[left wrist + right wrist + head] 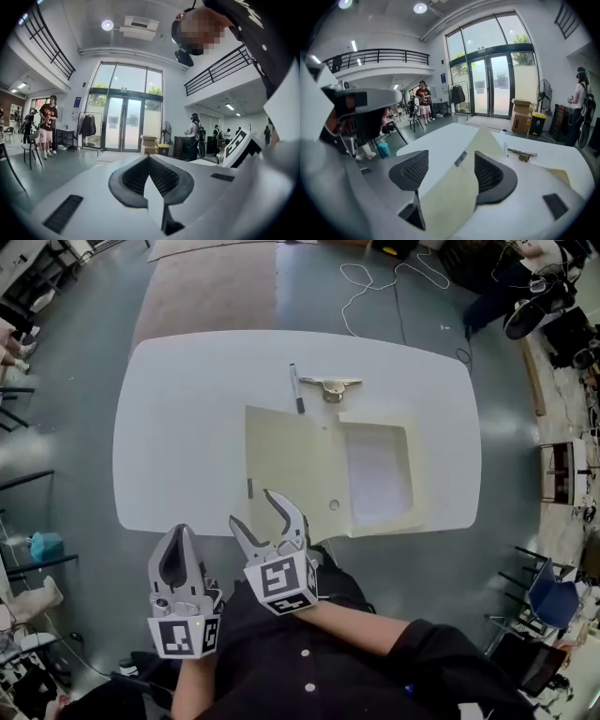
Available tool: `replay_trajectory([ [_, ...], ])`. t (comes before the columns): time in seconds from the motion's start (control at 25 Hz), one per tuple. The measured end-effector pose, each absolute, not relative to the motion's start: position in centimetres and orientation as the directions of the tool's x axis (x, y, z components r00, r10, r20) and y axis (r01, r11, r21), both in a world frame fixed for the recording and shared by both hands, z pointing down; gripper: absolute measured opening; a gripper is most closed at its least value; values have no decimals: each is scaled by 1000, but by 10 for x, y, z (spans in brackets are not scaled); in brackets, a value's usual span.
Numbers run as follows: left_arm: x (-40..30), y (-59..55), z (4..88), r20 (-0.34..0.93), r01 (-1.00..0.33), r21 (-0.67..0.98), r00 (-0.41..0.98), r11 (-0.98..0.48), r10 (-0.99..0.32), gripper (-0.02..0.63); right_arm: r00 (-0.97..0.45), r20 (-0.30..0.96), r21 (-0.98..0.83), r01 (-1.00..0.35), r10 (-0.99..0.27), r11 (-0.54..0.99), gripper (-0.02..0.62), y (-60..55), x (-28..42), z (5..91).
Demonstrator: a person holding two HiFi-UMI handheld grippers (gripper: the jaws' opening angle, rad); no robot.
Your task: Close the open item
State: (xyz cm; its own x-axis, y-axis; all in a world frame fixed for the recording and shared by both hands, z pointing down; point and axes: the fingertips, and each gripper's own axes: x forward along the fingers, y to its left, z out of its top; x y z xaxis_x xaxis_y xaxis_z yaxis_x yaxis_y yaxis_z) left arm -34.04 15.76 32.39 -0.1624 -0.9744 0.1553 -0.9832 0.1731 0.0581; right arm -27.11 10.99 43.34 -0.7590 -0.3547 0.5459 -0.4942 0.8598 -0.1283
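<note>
A cream folder lies open on the white table (pixel 187 427). Its cover flap (pixel 291 460) is spread flat to the left, and the right half (pixel 380 474) holds a white sheet. My right gripper (pixel 253 507) stands open at the table's near edge, by the flap's near left corner. In the right gripper view the flap (pixel 454 197) shows beyond and between the open right gripper (pixel 452 154), with nothing pressed by the pads. My left gripper (pixel 178 563) is shut and empty, off the table's near edge. The left gripper (pixel 149 158) points out into the room.
A pen (pixel 296 388) and a metal clip (pixel 330 385) lie on the table just beyond the folder. A white cable (pixel 375 282) trails on the floor behind. Chairs and gear stand at the right (pixel 553 592), and people stand in the hall (pixel 48 124).
</note>
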Motion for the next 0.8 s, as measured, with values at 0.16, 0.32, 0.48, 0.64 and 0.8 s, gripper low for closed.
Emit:
replay_trajectory([
  [0.16,-335,155,339,206,-984,64,-148,164,-967,15,-715,593,-88,-515,-371,853,305,111,-271,459],
  [0.32,-328,150,350,235,-986,70,-132,152,-963,15,-706,613,-98,-513,-355,853,311,115,-272,470],
  [0.48,-323,145,353,245,-989,64,-116,135,-963,15,-702,619,-116,-526,-353,842,310,113,-266,463],
  [0.64,-316,142,349,236,-992,52,-101,117,-966,15,-721,606,-185,-538,-335,822,267,108,-245,445],
  [0.8,-307,137,345,227,-995,41,-76,88,-971,15,-758,582,-273,-523,-294,807,189,100,-213,427],
])
